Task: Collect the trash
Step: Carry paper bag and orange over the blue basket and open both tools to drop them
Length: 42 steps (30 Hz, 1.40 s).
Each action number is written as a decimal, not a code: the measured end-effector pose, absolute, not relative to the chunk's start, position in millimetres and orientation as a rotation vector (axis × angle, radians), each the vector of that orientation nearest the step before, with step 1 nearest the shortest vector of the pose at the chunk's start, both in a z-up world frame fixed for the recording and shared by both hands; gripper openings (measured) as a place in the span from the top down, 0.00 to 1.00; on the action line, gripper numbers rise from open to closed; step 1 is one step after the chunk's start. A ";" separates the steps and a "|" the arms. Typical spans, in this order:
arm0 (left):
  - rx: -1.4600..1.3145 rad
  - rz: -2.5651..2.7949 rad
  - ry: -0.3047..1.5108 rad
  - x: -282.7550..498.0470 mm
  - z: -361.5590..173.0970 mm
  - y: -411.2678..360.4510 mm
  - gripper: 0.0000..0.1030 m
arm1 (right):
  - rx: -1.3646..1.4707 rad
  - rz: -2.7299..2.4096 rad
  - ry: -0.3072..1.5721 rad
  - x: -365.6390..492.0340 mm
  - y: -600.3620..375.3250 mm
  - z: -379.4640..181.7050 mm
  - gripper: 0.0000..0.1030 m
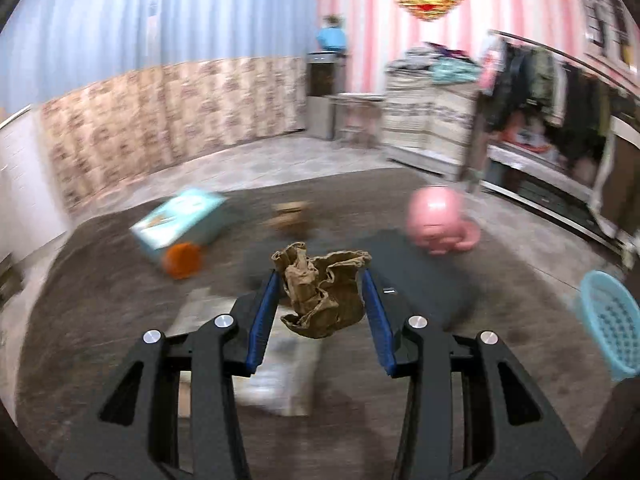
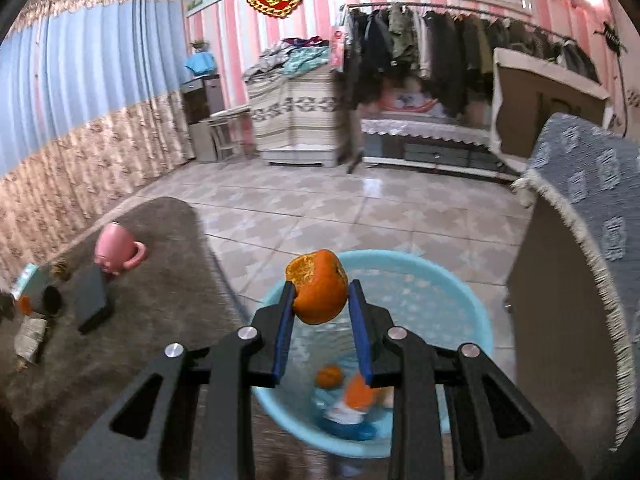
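Note:
My left gripper (image 1: 322, 276) is shut on a crumpled brown paper (image 1: 324, 294), lifted above the grey rug (image 1: 100, 312). An orange peel (image 1: 183, 260) lies on the rug beside a light-blue box (image 1: 180, 220). A small brown scrap (image 1: 290, 216) lies farther back, blurred. My right gripper (image 2: 321, 286) is shut on an orange peel (image 2: 319, 286), held over the light-blue waste basket (image 2: 440, 276). Inside the basket lie two orange peel pieces (image 2: 329, 376) and some white and blue trash. The basket (image 1: 612, 324) also shows at the right edge of the left wrist view.
A pink cup (image 2: 116, 246) and a dark flat book (image 2: 92, 292) rest on the rug (image 2: 160, 300). White paper (image 1: 280, 360) lies under my left gripper. A cloth-covered cabinet (image 2: 580, 240) stands right of the basket. A clothes rack (image 2: 440, 40) lines the back wall.

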<state>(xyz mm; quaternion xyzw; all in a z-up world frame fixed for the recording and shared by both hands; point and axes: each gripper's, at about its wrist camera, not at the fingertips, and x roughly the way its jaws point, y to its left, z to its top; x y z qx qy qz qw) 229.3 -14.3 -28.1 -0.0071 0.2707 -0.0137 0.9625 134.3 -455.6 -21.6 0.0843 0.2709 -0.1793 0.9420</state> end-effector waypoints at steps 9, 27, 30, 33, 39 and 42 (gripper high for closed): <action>-0.014 -0.328 0.590 228.9 -28.3 -165.0 0.59 | 0.167 -0.435 0.570 126.9 -489.6 -27.7 0.73; 0.127 -0.694 0.634 228.0 -64.0 -366.7 0.57 | 0.306 -0.488 0.624 130.6 -552.6 -69.1 0.73; 0.167 -0.721 0.628 226.9 -68.2 -389.1 0.51 | 0.309 -0.488 0.629 131.6 -554.4 -70.3 0.73; 0.168 -0.705 0.607 229.5 -65.8 -391.8 0.29 | 0.319 -0.486 0.633 133.1 -556.4 -71.8 0.73; 0.144 -0.642 0.597 237.9 -60.4 -371.9 0.16 | 0.300 -0.477 0.632 137.1 -548.7 -70.7 0.73; 0.116 -0.609 0.583 239.8 -53.3 -351.5 0.12 | 0.280 -0.468 0.631 142.4 -540.4 -69.1 0.73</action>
